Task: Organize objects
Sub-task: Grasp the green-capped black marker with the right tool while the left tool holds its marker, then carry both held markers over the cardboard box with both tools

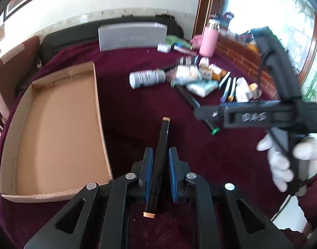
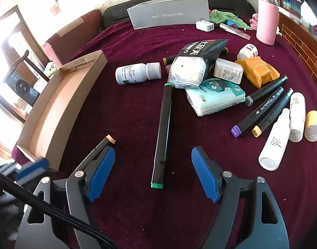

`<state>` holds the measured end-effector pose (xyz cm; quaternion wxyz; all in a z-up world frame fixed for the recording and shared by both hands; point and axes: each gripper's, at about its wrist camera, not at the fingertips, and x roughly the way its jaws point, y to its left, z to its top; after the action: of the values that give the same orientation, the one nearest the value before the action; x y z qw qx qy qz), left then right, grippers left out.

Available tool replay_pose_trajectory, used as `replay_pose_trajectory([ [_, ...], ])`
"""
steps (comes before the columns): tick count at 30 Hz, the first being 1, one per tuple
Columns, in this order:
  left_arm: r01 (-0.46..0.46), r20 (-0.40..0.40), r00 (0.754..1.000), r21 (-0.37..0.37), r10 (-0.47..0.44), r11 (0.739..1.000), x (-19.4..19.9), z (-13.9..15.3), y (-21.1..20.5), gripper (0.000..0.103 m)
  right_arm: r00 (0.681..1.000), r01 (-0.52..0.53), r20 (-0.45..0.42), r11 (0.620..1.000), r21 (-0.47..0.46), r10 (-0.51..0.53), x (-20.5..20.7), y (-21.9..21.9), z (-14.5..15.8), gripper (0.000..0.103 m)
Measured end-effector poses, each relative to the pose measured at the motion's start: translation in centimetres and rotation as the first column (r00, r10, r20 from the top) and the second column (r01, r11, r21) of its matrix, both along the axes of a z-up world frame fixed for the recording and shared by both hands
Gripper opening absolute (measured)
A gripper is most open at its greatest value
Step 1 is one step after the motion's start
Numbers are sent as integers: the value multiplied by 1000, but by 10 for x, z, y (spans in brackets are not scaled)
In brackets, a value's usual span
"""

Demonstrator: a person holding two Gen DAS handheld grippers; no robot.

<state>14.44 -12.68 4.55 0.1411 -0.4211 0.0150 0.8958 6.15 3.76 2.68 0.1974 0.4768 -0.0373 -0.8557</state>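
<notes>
**Markers over maroon cloth, tray to the left**

Maroon velvet cloth (image 2: pixel 127 112) covers the whole work surface, and a broad bare stretch of it lies between the shallow brown cardboard tray (image 1: pixel 55 124) on the left and the heap of small goods on the right. The tray is empty inside, its low right wall running just beside the left gripper (image 1: pixel 160 159). A grey rectangular box lettered "red dragonfly" (image 2: pixel 168 13) stands at the far edge, with a white plug adapter (image 2: pixel 204 26) before it and a pink cylindrical flask (image 2: pixel 266 20) upright at the far right.

The heap holds a white pill bottle on its side (image 2: pixel 137 72), a black and silver snack pouch (image 2: pixel 197 62), a pale blue tissue pack with a cartoon face (image 2: pixel 216 97), an orange wrapped packet (image 2: pixel 258 70), three black markers lying side by side (image 2: pixel 264 108) and a white spray bottle (image 2: pixel 274 141).

The left gripper is closed narrow on a black marker with tan end caps (image 1: pixel 160 149), its blue pads pressing the barrel, which juts forward above the cloth near the tray's corner. The right gripper (image 2: pixel 153 174) stands wide, nothing pressed between its pads; a long black marker with green end caps (image 2: pixel 162 137) lies on the cloth between and ahead of its fingers, its far end tucked against the snack pouch. A white-gloved hand (image 1: pixel 287 164) grips the right gripper's handle.
</notes>
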Motion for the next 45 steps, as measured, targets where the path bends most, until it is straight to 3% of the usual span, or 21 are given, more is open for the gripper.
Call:
replay_pose_trajectory([
  [4,5,100,995,-67,2,998,-14,-24,12,14,1000,10,9,1000,-14,-10,1,7,-2,78],
  [7,7,63,998,-120,0,993,-13,-27,23,20,1000,17,14,1000,-19,-17,0,11,-2,78],
  [10,9,39,999,-183,-2,983,-11,-27,35,18,1000,17,15,1000,-19,-17,-1,10,-2,78],
  [11,19,44,999,-171,-11,985,-10,-26,35,12,1000,15,15,1000,-15,-15,-1,10,-2,78],
  [13,25,55,998,-117,-18,993,-6,-23,29,12,1000,5,12,1000,-3,-5,-2,6,-1,78],
  [18,-1,-10,1000,23,1,1000,8,7,0,12,1000,-27,-1,999,44,27,-7,-5,0,77],
  [22,-29,-16,999,76,31,997,13,16,-23,12,999,-46,21,996,71,44,-25,-21,-6,62],
  [25,-49,-19,999,85,51,995,15,17,-34,12,999,-23,32,989,148,18,-39,-35,-18,47],
  [26,-57,-19,998,92,59,994,15,17,-38,12,1000,-12,-7,985,171,13,-40,-40,-17,45],
  [28,-70,-23,997,103,73,992,17,19,-45,12,1000,7,-28,973,231,-1,-40,-47,-18,25],
  [29,-83,-27,996,108,86,991,18,20,-49,12,1000,10,-25,972,233,-4,-40,-48,-18,20],
  [30,-89,-30,995,111,93,990,18,20,-52,12,1000,3,-14,979,206,0,-38,-46,-17,13],
  [32,-102,-35,994,115,107,988,19,21,-57,12,1000,-2,23,992,124,-1,-34,-39,-15,12],
  [39,-148,-42,987,152,156,977,24,26,-75,12,1000,-9,28,999,-50,10,-6,-17,12,13],
  [45,-208,-73,972,184,224,961,24,50,-102,12,989,-109,66,954,-278,132,3,-31,44,13],
])
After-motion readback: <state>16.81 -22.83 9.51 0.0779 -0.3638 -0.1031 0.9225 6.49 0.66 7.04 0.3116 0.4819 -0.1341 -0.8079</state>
